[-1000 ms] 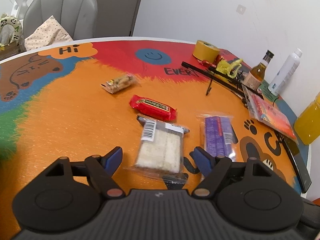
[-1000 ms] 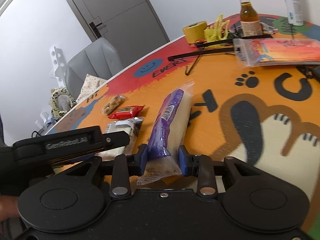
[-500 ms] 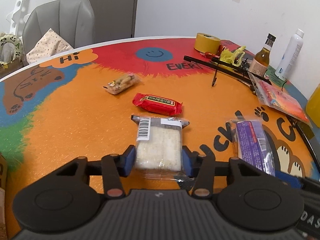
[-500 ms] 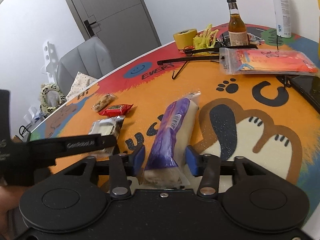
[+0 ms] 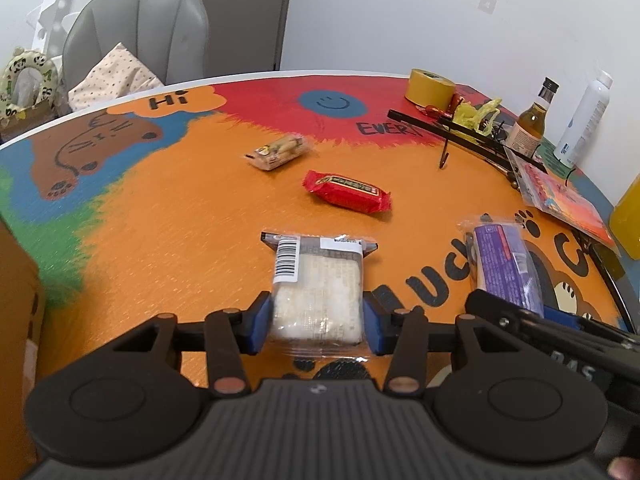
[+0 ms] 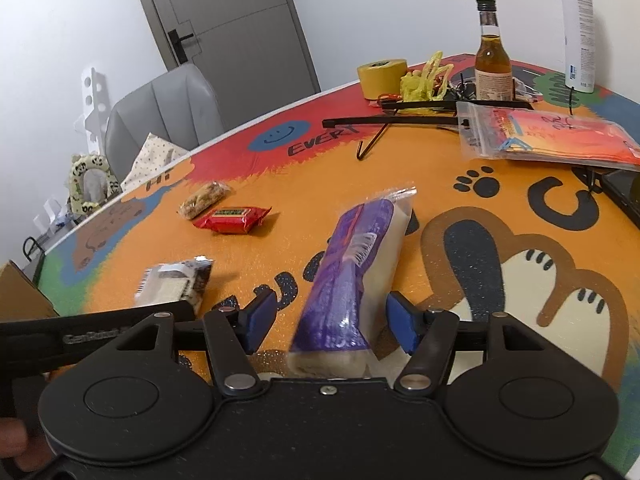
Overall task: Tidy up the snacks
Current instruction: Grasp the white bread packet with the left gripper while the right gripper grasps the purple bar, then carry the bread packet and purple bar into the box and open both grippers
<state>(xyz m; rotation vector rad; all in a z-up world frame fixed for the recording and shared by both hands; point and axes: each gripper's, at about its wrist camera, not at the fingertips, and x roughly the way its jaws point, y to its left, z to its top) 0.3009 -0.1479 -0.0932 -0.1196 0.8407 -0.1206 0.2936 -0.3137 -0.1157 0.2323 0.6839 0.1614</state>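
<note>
Right tool [image 6: 328, 322] now spread, purple snack [image 6: 352, 276] blurred

Purple snack pack [image 6: 352, 276], red bar [image 5: 346, 192]

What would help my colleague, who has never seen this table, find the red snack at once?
On the painted round table, look in the orange middle, below the blue smiley face. The red snack bar lies flat between the clear nut bar and the white cake pack; it alone has an opaque, shiny red wrapper.
</note>
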